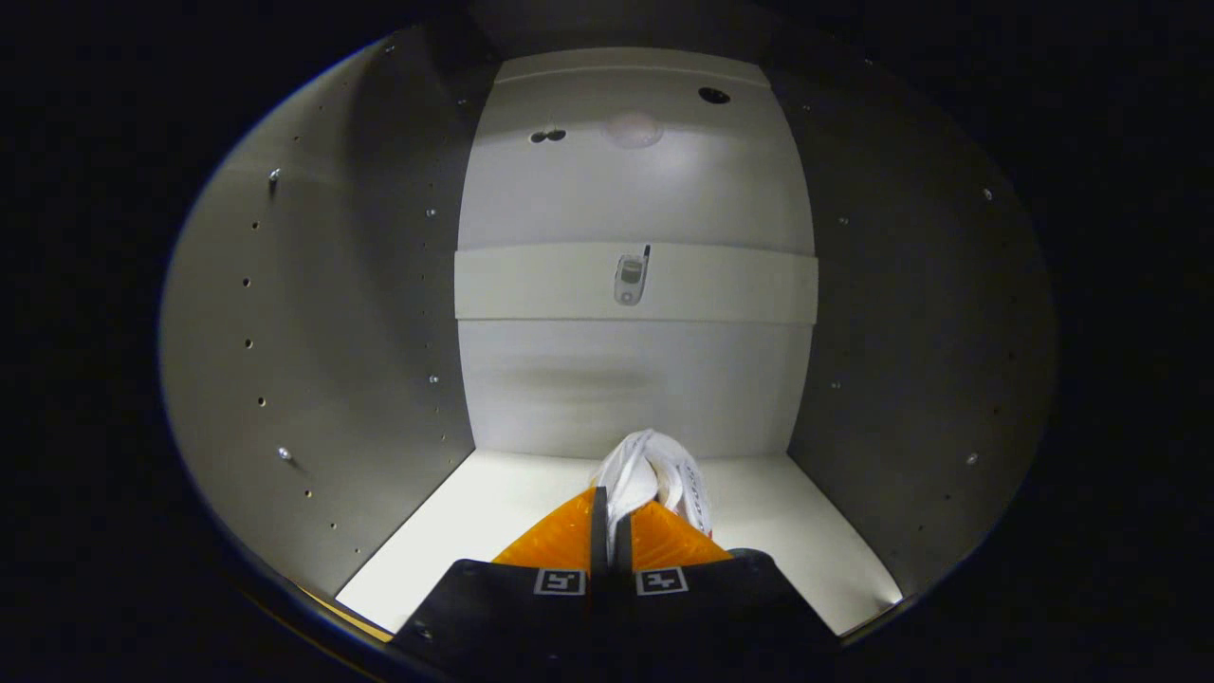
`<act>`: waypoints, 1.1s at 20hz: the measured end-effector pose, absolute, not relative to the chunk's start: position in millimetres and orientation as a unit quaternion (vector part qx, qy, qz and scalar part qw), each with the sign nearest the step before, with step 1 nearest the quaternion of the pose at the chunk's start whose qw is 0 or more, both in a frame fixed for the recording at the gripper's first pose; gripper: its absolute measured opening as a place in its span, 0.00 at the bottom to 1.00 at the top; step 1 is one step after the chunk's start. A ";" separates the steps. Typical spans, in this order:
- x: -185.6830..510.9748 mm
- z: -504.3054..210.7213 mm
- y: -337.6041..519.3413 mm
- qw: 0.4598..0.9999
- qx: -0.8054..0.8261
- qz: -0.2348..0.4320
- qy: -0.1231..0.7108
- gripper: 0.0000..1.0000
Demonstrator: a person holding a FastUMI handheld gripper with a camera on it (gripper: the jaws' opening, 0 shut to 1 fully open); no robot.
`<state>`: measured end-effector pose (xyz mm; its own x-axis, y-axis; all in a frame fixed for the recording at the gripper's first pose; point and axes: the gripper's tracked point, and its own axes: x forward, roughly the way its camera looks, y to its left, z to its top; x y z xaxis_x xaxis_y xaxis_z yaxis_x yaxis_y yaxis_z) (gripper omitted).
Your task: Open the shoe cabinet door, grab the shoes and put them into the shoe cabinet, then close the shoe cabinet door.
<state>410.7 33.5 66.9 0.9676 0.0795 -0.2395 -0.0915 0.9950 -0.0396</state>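
Hand-held gripper [612, 520], fingers pinched on the white shoe [654, 479], holds it just above the shoe cabinet [313, 360] floor; lower until it rests flat, then release.

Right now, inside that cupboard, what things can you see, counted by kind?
Shoes: 1, a white shoe pinched in the tool, over the bottom shelf.
Phones: 1, a small phone against the back wall.
Total: 2

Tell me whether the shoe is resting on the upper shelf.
No: the shoe is pinched in the gripper just above the cabinet floor.
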 end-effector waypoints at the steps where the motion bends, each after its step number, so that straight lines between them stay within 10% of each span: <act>1: 412.3 67.2 34.2 0.992 -0.028 0.043 0.118 0.04; 13: 411.1 49.9 35.8 0.987 -0.018 0.036 0.157 0.07; 22: 388.5 58.6 46.1 0.986 -0.025 0.044 0.162 0.34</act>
